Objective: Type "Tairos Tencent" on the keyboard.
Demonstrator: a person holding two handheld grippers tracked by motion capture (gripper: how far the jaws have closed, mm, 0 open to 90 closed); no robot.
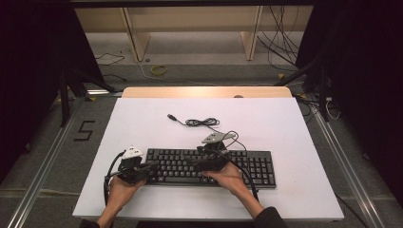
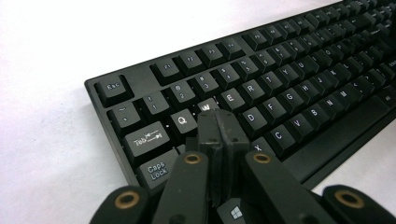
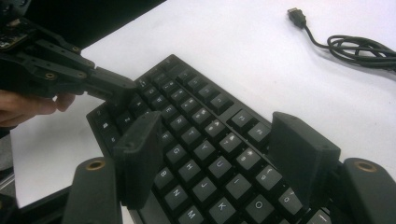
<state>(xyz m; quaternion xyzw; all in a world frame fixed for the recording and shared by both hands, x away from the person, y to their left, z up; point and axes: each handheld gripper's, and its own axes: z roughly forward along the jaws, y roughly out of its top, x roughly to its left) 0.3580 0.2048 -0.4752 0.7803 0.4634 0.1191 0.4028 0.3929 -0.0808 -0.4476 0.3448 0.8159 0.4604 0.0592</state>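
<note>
Two claws at work on a keyboard

Both claws sit over a black keyboard (image 1: 211, 166) that lies lengthwise near the front edge of the white tabletop (image 1: 142, 123), its left end toward the front left corner.

From the high view, the left claw (image 1: 151, 166) reaches in from the keyboard's left end, held in the person's left hand (image 1: 121, 186). Its jaws are pressed together with nothing between them. In the left gripper view the joined tips (image 2: 219, 122) point down at the upper left letter keys, right by the W key (image 2: 207, 105) and just beside Q (image 2: 182, 119); whether they touch a key I cannot tell.

In that same high view the right claw (image 1: 205, 161) hovers over the middle of the keyboard, held in the right hand (image 1: 230, 175). Its jaws stand wide apart, clamped on nothing. In the right gripper view they straddle the letter keys, with the H key (image 3: 190, 166) between them, and the left claw (image 3: 112, 88) shows farther off at the keyboard's far end.

A black cable (image 1: 202, 122) lies coiled behind the keyboard toward the back edge, its USB plug (image 1: 172, 117) loose on the tabletop.
</note>
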